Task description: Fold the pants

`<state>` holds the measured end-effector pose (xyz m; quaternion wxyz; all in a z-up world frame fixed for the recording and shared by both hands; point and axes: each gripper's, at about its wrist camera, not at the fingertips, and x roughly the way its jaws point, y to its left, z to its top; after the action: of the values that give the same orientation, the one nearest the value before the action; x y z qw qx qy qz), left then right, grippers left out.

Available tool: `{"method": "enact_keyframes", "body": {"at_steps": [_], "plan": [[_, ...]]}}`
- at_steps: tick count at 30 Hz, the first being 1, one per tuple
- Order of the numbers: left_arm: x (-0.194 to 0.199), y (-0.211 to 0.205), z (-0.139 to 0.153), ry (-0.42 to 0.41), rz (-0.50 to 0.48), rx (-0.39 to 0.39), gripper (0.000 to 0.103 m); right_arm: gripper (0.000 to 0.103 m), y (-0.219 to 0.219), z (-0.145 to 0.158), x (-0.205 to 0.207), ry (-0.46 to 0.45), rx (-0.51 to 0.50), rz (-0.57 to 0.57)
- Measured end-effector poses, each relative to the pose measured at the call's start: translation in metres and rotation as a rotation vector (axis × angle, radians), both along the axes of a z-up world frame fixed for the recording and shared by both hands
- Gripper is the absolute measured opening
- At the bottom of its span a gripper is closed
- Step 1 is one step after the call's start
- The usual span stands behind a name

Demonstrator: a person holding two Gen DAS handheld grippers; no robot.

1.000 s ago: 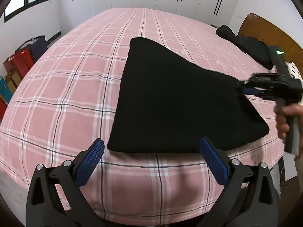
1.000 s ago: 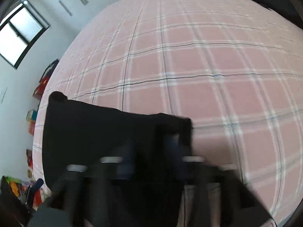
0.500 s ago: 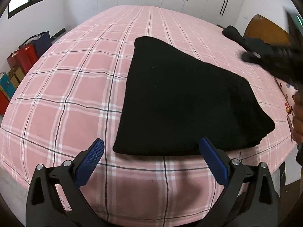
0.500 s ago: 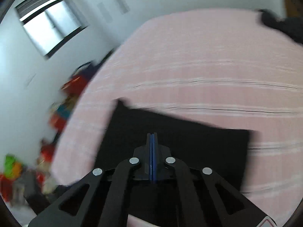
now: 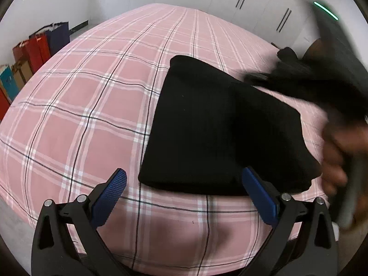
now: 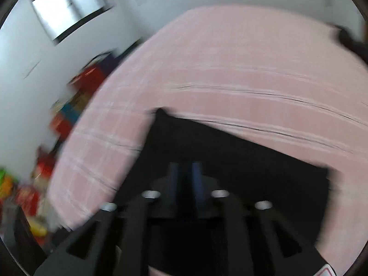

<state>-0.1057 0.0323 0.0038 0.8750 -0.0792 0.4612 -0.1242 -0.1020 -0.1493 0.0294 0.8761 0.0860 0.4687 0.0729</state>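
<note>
- My left claw (image 5: 184,197) gapes wide, empty, at lower frame.
- My right claw (image 6: 185,177) is blurred; grip unclear.
- Folded black knit pants (image 5: 218,133), centre frame, look soft and limp; I'd pinch the near corners.

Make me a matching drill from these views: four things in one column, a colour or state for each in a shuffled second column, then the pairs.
1. pants
2. bedsheet
3. left gripper
4. gift bags

A. jaws wide open, holding nothing
B. pink plaid
C. black, folded flat on the bed
D. red and navy, standing by the wall

Pairs: 1-C, 2-B, 3-A, 4-D
</note>
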Motion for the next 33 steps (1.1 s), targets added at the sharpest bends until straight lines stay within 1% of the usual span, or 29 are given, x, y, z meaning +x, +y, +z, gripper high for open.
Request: {"method": "enact_keyframes", "body": {"at_steps": [1, 2, 3, 4, 5, 6, 7, 8, 11, 12, 13, 14, 15, 16, 18, 19, 20, 21, 22, 23, 24, 26, 27, 28, 29, 30, 31, 32, 33], "plan": [[0.0, 0.001, 0.0, 0.002, 0.004, -0.003, 0.098, 0.042, -0.018, 0.001, -0.014, 0.0, -0.043, -0.045], [-0.001, 0.0, 0.0, 0.003, 0.005, -0.002, 0.098, 0.042, -0.035, -0.001, -0.031, 0.008, -0.093, -0.092], [-0.001, 0.0, 0.0, 0.002, 0.005, 0.002, 0.098, 0.042, -0.056, -0.006, -0.051, 0.033, -0.11, -0.134], [-0.002, -0.002, 0.001, 0.0, 0.004, 0.008, 0.098, 0.045, -0.071, -0.01, -0.065, 0.053, -0.081, -0.163], [-0.003, -0.004, 0.001, -0.005, 0.002, 0.018, 0.098, 0.052, -0.092, -0.018, -0.081, 0.08, 0.003, -0.2], [-0.004, -0.007, 0.002, -0.011, -0.001, 0.029, 0.098, 0.056, -0.101, -0.024, -0.09, 0.094, 0.067, -0.212], [-0.006, -0.009, 0.002, -0.016, -0.004, 0.037, 0.098, 0.058, -0.109, -0.034, -0.096, 0.114, 0.151, -0.215], [-0.007, -0.012, 0.003, -0.023, -0.009, 0.051, 0.098, 0.058, -0.113, -0.046, -0.098, 0.14, 0.204, -0.211], [-0.012, -0.019, 0.003, -0.038, -0.023, 0.084, 0.098, 0.057, -0.099, -0.071, -0.099, 0.177, 0.238, -0.191], [-0.013, -0.021, 0.003, -0.043, -0.029, 0.092, 0.098, 0.056, -0.093, -0.081, -0.092, 0.188, 0.253, -0.191], [-0.013, -0.022, 0.003, -0.046, -0.036, 0.098, 0.098, 0.042, -0.09, -0.082, -0.086, 0.185, 0.256, -0.199], [-0.013, -0.023, 0.003, -0.048, -0.041, 0.103, 0.098, 0.033, -0.092, -0.08, -0.085, 0.165, 0.284, -0.202], [-0.014, -0.024, 0.003, -0.05, -0.046, 0.106, 0.098, 0.031, -0.094, -0.073, -0.086, 0.146, 0.3, -0.2], [-0.013, -0.025, 0.002, -0.052, -0.05, 0.108, 0.098, 0.012, -0.094, -0.064, -0.089, 0.117, 0.29, -0.196], [-0.013, -0.026, 0.002, -0.053, -0.052, 0.112, 0.098, 0.013, -0.102, -0.04, -0.103, 0.062, 0.269, -0.182], [-0.012, -0.026, 0.001, -0.052, -0.054, 0.11, 0.098, 0.013, -0.105, -0.037, -0.11, 0.049, 0.272, -0.196], [-0.012, -0.026, 0.001, -0.051, -0.058, 0.109, 0.098, 0.014, -0.105, -0.04, -0.112, 0.055, 0.261, -0.207], [-0.011, -0.028, 0.001, -0.051, -0.063, 0.112, 0.098, 0.014, -0.108, -0.053, -0.113, 0.095, 0.212, -0.217], [-0.01, -0.029, 0.0, -0.052, -0.066, 0.118, 0.098, 0.018, -0.105, -0.068, -0.11, 0.139, 0.179, -0.216], [-0.01, -0.031, -0.001, -0.052, -0.07, 0.123, 0.098, 0.024, -0.104, -0.09, -0.107, 0.186, 0.182, -0.195], [-0.01, -0.033, -0.001, -0.05, -0.077, 0.129, 0.098, 0.024, -0.106, -0.094, -0.105, 0.191, 0.219, -0.196], [-0.009, -0.035, -0.002, -0.047, -0.084, 0.137, 0.098, 0.023, -0.115, -0.078, -0.107, 0.162, 0.244, -0.22], [-0.011, -0.035, -0.002, -0.052, -0.084, 0.14, 0.098, 0.024, -0.119, -0.062, -0.111, 0.117, 0.238, -0.259], [-0.011, -0.035, -0.001, -0.055, -0.084, 0.14, 0.098, 0.025, -0.124, -0.043, -0.114, 0.049, 0.233, -0.283], [-0.011, -0.035, -0.001, -0.055, -0.084, 0.138, 0.098, 0.024, -0.124, -0.035, -0.114, 0.023, 0.235, -0.278], [-0.01, -0.035, -0.002, -0.052, -0.084, 0.136, 0.098, 0.022, -0.123, -0.024, -0.11, 0.0, 0.226, -0.259], [-0.009, -0.036, -0.002, -0.049, -0.085, 0.137, 0.098, 0.012, -0.117, -0.017, -0.1, -0.015, 0.202, -0.227], [-0.009, -0.037, -0.003, -0.045, -0.089, 0.141, 0.098, 0.006, -0.109, -0.015, -0.083, -0.01, 0.176, -0.179], [-0.01, -0.039, -0.003, -0.044, -0.094, 0.146, 0.098, 0.005, -0.103, -0.02, -0.068, 0.01, 0.158, -0.15]]}}
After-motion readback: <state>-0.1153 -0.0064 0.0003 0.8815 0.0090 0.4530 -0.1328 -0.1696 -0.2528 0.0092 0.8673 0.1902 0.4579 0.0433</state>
